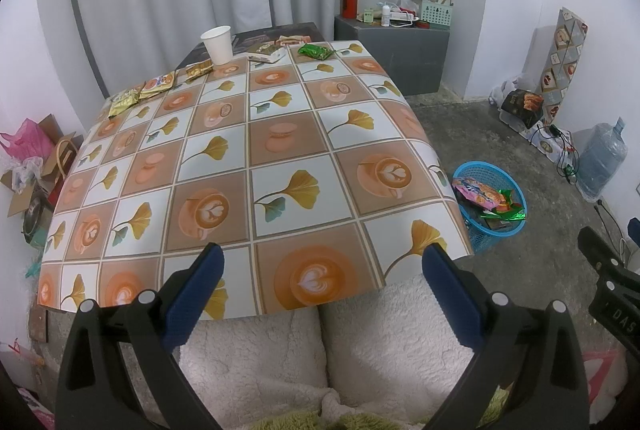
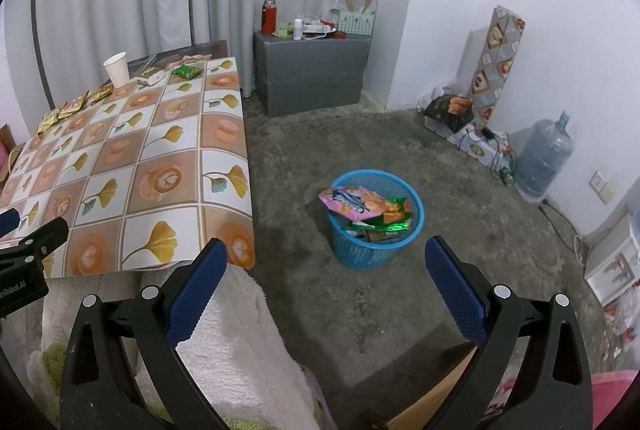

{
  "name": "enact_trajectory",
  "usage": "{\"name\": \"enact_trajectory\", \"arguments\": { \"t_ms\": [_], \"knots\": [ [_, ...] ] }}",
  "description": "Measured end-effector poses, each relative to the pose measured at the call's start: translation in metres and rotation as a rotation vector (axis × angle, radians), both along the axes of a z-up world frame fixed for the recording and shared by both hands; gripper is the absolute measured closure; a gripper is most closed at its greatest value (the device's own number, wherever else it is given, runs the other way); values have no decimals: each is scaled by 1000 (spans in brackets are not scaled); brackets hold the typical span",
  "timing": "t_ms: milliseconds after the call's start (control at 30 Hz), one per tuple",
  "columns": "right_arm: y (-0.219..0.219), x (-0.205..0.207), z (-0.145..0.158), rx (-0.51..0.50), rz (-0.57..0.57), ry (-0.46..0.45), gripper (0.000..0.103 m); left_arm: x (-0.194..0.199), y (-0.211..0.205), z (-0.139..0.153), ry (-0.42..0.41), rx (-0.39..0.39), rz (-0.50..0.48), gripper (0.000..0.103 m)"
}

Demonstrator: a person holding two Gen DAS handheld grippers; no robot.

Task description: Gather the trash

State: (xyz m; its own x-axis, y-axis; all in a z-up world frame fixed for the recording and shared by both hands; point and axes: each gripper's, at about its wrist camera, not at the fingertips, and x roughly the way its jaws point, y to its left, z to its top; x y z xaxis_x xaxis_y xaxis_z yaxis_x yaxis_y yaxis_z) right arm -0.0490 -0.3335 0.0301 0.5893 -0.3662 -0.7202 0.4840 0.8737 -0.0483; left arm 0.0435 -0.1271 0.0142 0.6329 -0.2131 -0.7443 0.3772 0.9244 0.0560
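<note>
Reaching for the far edge of the table [image 1: 280,134] looks like my next job, since both tools are empty: the left gripper [image 1: 322,270] hangs with its blue pads spread wide over the near edge of the patterned cloth, and the right gripper [image 2: 326,266] is just as wide apart, looking down at bare floor beside the blue basket [image 2: 374,250]. That basket sits on the floor just off the table's right side and already holds several wrappers, a pink bag on top. What is left, as I judge it, lies along the back of the table: the white paper cup [image 1: 218,44] standing upright, a green packet [image 1: 316,51] to its right, a flat pale packet [image 1: 267,53] between them, and gold and yellow wrappers [image 1: 154,88] strung out toward the left corner. I would send the left tool to the gold wrappers, which lie flat, so I need to come in low and tilt one pad under an edge rather than press down from above. The cup I would take from the side, closing gently so that it does not crumple or tip. The green packet suits the right tool, being nearest the basket side. I cannot tell whether the cup holds anything, so I would carry it upright.
</note>
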Motion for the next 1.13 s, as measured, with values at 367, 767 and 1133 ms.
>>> {"name": "enact_trajectory", "arguments": {
  "t_ms": [367, 767, 1133],
  "knots": [
    [-2, 1, 1, -5, -4, -2, 8, 0, 0, 0, 1, -1, 0, 6],
    [0, 2, 2, -4, -5, -3, 8, 0, 2, -1, 1, -2, 2, 6],
    [-2, 4, 2, -4, -6, -4, 8, -1, 5, -4, 7, -8, 4, 6]
  ]
}}
